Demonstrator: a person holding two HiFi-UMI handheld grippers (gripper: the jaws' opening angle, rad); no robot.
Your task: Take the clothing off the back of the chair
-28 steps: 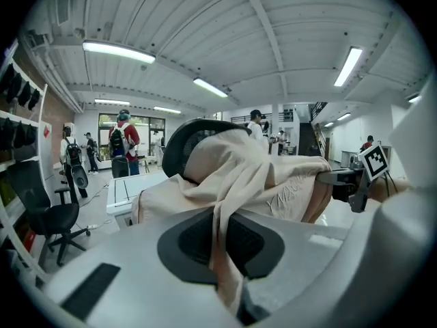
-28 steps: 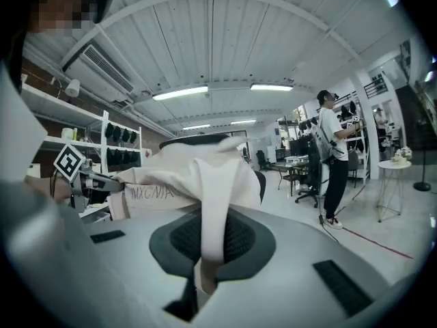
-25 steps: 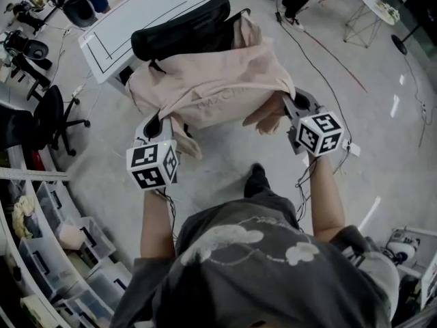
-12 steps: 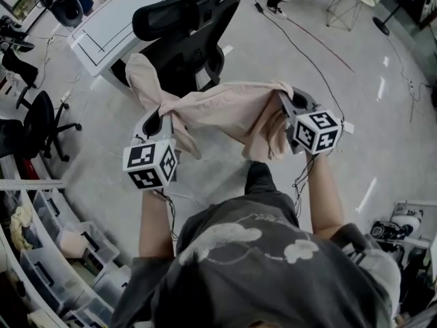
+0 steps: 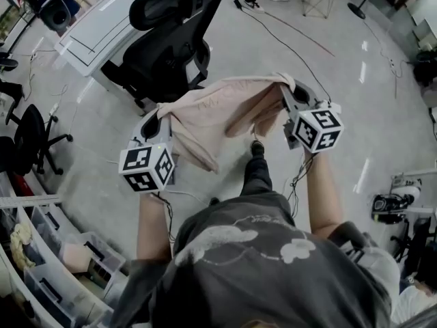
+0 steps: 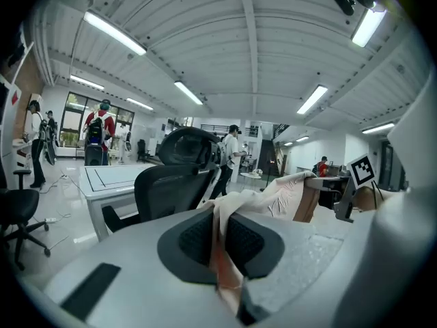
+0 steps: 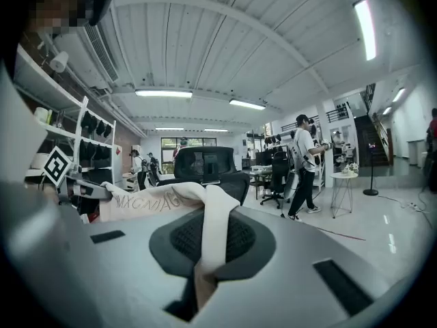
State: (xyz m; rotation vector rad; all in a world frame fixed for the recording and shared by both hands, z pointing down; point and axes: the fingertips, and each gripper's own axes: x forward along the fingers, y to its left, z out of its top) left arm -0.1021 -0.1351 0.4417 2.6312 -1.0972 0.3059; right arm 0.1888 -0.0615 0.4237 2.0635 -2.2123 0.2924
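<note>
A pale pink garment (image 5: 215,111) hangs stretched in the air between my two grippers, clear of the black office chair (image 5: 171,43) behind it. My left gripper (image 5: 162,118) is shut on the garment's left edge; the cloth (image 6: 222,241) is pinched between its dark pads. On the right, my right gripper (image 5: 287,96) is shut on the other edge, with a fold of cloth (image 7: 208,241) clamped between its pads. Both gripper views show the chair (image 6: 171,183) (image 7: 205,166) bare and standing beyond the cloth.
A white desk (image 5: 102,26) stands behind the chair. Another black chair (image 5: 31,139) and shelves with plastic bins (image 5: 41,272) line the left side. Cables (image 5: 300,36) trail over the floor at the right. People stand in the background (image 7: 304,162).
The garment has come off the chair back and moved toward me with both grippers. It now hangs free between them, and the chair stands bare.
</note>
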